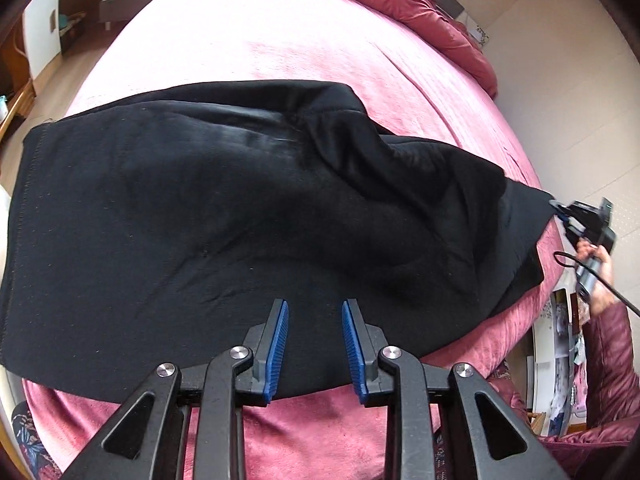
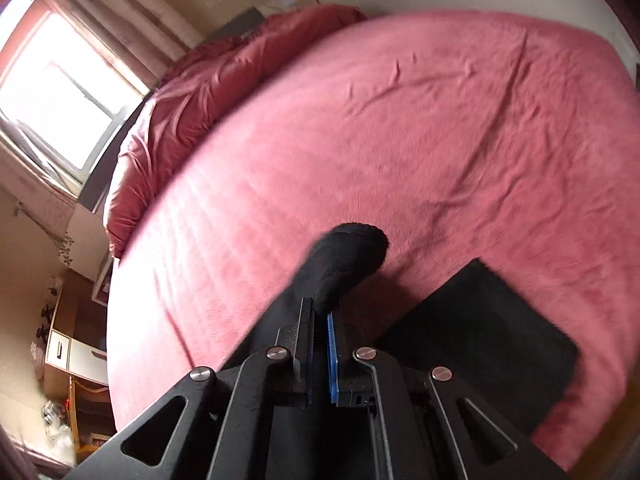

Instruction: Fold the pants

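Observation:
Black pants (image 1: pixel 224 216) lie spread across the pink bed (image 1: pixel 280 40), stitched hem at the left. My left gripper (image 1: pixel 315 312) is open and empty, its blue pads just above the pants' near edge. My right gripper (image 1: pixel 560 208) shows at the far right of the left wrist view, pinching the pants' right end and lifting it. In the right wrist view my right gripper (image 2: pixel 320 312) is shut on a bunched fold of the black pants (image 2: pixel 344 256). Another part of the pants (image 2: pixel 480 340) lies flat to the right.
A rumpled pink duvet (image 1: pixel 420 8) lies piled at the far end of the bed, also in the right wrist view (image 2: pixel 188 92). A window (image 2: pixel 60 92) and low white drawers (image 2: pixel 64 352) stand beside the bed. The person's hand (image 1: pixel 596 272) holds the right gripper.

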### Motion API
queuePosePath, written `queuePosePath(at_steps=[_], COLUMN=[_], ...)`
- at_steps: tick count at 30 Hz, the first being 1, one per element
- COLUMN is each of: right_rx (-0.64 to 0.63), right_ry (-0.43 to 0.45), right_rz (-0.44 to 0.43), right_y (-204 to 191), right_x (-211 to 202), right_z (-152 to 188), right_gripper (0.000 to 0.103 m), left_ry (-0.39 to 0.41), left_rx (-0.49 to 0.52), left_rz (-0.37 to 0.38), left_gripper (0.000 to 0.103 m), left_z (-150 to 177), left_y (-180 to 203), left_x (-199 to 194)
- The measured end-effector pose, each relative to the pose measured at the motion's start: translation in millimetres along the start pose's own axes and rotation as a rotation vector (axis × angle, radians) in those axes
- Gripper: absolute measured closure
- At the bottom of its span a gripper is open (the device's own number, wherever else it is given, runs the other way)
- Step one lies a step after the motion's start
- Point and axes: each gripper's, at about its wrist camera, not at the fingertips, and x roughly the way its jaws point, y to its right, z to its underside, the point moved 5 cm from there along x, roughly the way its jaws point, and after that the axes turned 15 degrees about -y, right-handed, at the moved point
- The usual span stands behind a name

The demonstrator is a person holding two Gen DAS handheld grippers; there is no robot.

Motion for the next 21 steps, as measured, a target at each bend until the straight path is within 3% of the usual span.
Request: queuePosePath(at_steps=[6,14,21], right_rx=[0.05,0.262,0.333], right_ry=[0.05,-0.082,-0.072], right_rz=[0.02,0.105,-0.019], right_y=[39.1,160.2,189.7], right_x=[-54.7,-0.8,7.3], right_z=[24.3,72.1,77.5], right_gripper=[0.098,0.098,0.092], left_ry=[-0.007,-0.041,-0.071], left_rx=[0.045,0.09,0.102], left_rz=[0.02,0.014,-0.004], left_gripper=[0.075,0.075,0.074], left_z=[1.1,-3.7,-3.3], left_y=[9.8,24.1,30.7], left_x=[1.7,7.7,18.5])
